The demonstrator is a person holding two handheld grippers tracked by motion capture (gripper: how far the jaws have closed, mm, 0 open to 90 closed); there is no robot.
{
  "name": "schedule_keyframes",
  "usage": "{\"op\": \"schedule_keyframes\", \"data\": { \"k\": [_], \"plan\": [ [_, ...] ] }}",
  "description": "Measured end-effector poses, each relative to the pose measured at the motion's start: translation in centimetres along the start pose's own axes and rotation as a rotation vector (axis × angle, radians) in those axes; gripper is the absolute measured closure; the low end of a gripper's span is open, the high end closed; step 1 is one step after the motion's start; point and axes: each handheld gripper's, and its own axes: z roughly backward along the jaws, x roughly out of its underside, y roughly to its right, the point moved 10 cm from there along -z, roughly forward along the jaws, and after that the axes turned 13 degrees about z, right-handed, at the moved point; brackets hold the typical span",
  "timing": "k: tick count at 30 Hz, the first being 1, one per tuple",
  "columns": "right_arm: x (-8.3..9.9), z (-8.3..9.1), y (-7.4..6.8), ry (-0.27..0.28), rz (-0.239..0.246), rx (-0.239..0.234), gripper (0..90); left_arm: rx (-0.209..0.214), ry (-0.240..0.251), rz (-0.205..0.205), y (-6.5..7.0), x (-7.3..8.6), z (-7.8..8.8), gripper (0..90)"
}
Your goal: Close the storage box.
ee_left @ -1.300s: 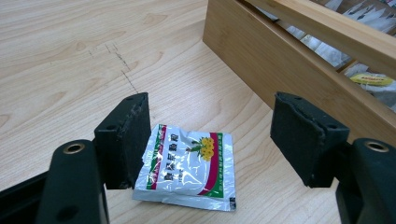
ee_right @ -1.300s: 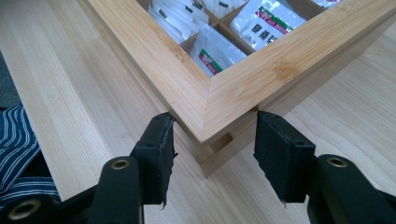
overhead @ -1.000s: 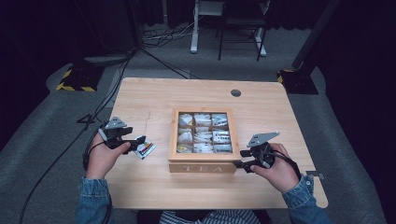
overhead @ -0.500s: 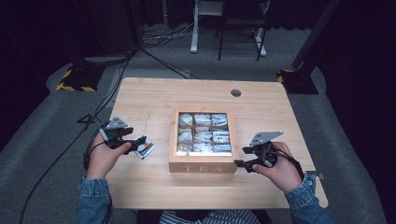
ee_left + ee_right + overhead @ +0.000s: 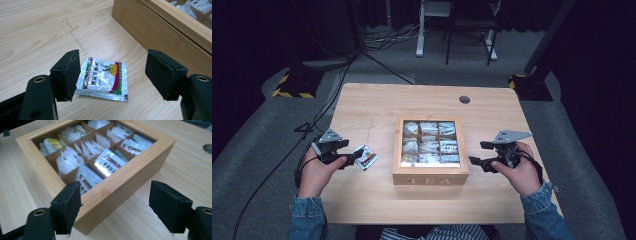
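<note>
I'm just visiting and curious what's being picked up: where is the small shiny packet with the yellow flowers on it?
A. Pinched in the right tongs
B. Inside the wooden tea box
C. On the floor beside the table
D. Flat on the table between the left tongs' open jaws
D: the left gripper view shows the packet lying flat on the table, between the wide-open jaws of the left tongs, outside the tea box.

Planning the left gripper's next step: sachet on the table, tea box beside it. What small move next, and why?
Probably close the left gripper on the sachet. It lies flat on the table between the open fingers, not yet pinched, and the tea box with its compartments sits close beside it.
</note>
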Motion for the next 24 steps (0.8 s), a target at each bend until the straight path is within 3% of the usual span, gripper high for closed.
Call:
{"op": "schedule_keyframes", "data": {
  "k": [1, 2, 4, 7, 20, 24],
  "plan": [
    [0.0, 0.0, 0.0, 0.000, 0.000, 0.000, 24.8, 0.000, 0.000, 0.000, 0.0, 0.0, 0.0, 29.3],
    [0.2, 0.1, 1.1, 0.015, -0.003, 0.024, 22.9, -0.004, 0.008, 0.002, -0.2, 0.0, 0.2, 29.2],
    [0.3, 0.2, 1.4, 0.016, 0.002, 0.030, 22.7, -0.005, 0.006, 0.003, -0.2, 0.1, 0.3, 28.8],
    [1.0, 0.3, 3.2, 0.034, -0.002, 0.070, 20.8, -0.015, 0.013, 0.008, -0.5, 0.3, 0.4, 28.5],
    [4.8, 0.0, 6.9, 0.002, -0.033, 0.124, 20.8, -0.042, 0.014, 0.001, -1.3, 0.6, 0.4, 26.6],
    [6.1, 0.0, 8.2, 0.001, -0.066, 0.150, 20.8, -0.043, 0.008, 0.001, -1.5, 0.7, 0.2, 26.6]
  ]
}}
